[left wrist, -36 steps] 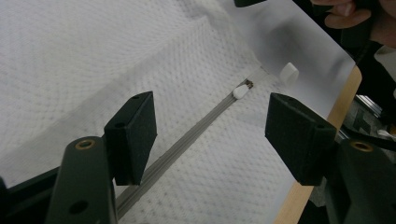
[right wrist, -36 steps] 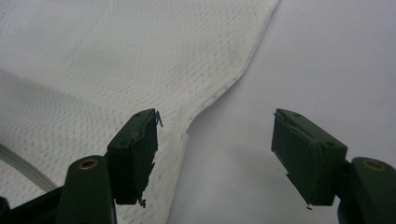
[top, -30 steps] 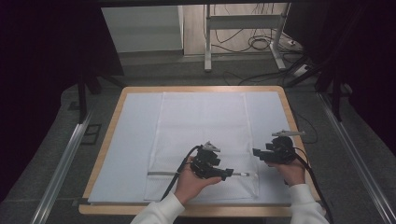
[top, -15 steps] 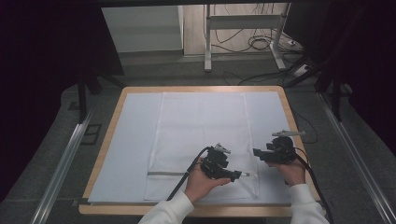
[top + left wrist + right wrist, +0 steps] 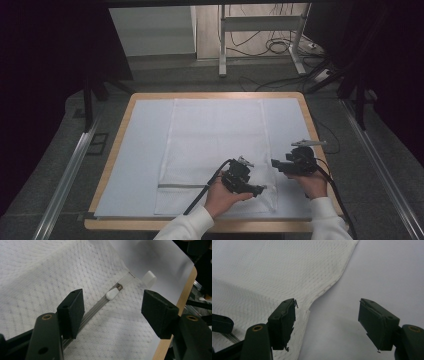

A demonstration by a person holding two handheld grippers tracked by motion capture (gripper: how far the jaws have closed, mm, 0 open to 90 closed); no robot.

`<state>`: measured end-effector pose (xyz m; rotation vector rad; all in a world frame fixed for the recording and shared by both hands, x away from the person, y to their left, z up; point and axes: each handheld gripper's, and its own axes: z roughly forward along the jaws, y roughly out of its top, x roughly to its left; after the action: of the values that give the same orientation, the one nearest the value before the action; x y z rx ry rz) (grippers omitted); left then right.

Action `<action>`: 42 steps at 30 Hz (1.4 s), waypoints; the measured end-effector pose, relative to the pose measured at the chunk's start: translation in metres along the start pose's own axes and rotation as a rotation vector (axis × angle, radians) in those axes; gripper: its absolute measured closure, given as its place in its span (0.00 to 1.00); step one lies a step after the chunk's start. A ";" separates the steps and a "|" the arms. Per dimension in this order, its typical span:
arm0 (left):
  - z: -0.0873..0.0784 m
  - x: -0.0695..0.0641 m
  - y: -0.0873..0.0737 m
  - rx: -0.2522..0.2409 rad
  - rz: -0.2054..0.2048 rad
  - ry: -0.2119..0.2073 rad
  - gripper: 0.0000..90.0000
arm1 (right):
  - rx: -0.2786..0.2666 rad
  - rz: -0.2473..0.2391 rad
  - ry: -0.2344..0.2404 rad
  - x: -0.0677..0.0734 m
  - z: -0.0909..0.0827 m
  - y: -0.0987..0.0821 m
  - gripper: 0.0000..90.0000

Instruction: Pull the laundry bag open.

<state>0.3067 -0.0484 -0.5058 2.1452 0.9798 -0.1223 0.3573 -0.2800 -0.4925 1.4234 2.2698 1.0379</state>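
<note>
My left claw hangs open over the mesh bag on the desk, its zipper pull at twelve o'clock between the jaws, ungripped. At three o'clock, my right claw gapes empty beside the bag's edge. I judge the zipper work barely begun; grasping remains.

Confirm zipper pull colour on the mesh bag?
White, on a grey zipper track; the zipper pull on the mesh bag is clearest in the left gripper view.
</note>
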 end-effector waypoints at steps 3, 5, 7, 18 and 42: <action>0.002 0.000 0.001 0.003 -0.008 -0.015 0.39 | 0.001 0.001 0.001 0.000 0.000 0.000 0.32; 0.004 0.000 0.002 0.004 -0.010 -0.020 0.39 | 0.000 -0.001 0.001 0.000 0.000 0.000 0.32; 0.006 -0.001 0.003 0.008 -0.012 -0.025 0.39 | -0.004 0.001 0.001 0.000 -0.001 0.000 0.32; 0.012 -0.006 0.003 0.018 -0.008 -0.034 0.42 | -0.005 0.003 -0.002 -0.001 -0.002 0.000 0.32; 0.024 -0.007 0.002 0.032 -0.051 -0.071 0.50 | -0.014 0.015 0.000 -0.003 -0.004 0.001 0.32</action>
<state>0.3086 -0.0697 -0.5192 2.1307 0.9980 -0.2386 0.3569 -0.2837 -0.4897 1.4367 2.2512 1.0553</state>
